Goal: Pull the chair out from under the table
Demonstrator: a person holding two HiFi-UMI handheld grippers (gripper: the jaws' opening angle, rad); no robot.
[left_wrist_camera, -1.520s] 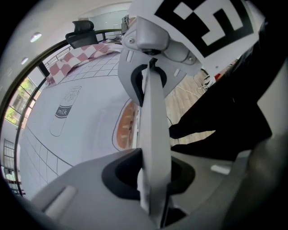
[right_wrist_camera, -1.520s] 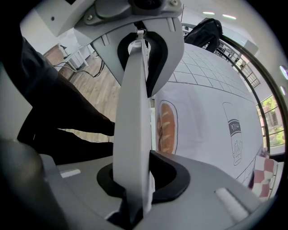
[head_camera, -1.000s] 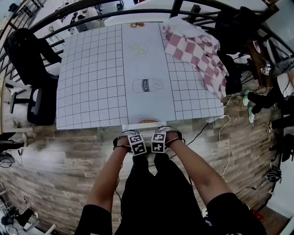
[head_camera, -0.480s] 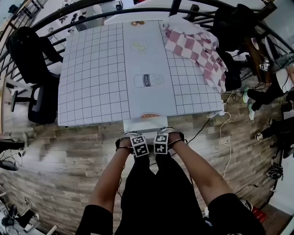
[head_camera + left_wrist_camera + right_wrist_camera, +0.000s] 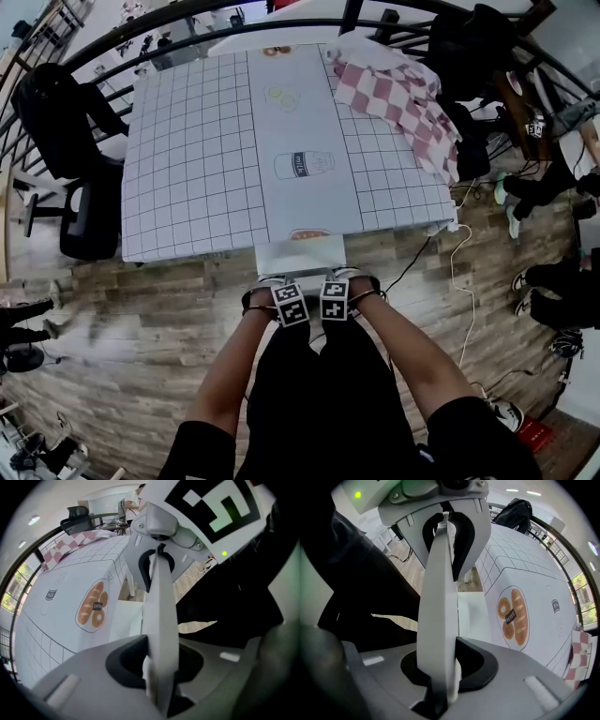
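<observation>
Both closed tight on the thin back of the white chair (image 5: 300, 254): left gripper (image 5: 282, 286), right gripper (image 5: 338, 281).

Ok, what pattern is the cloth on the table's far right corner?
The cloth is red-and-white checked; the head view shows it best.

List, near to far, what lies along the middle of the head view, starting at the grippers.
The left gripper and right gripper together, white chair, bread drawing, milk bottle drawing, green circles drawing.
</observation>
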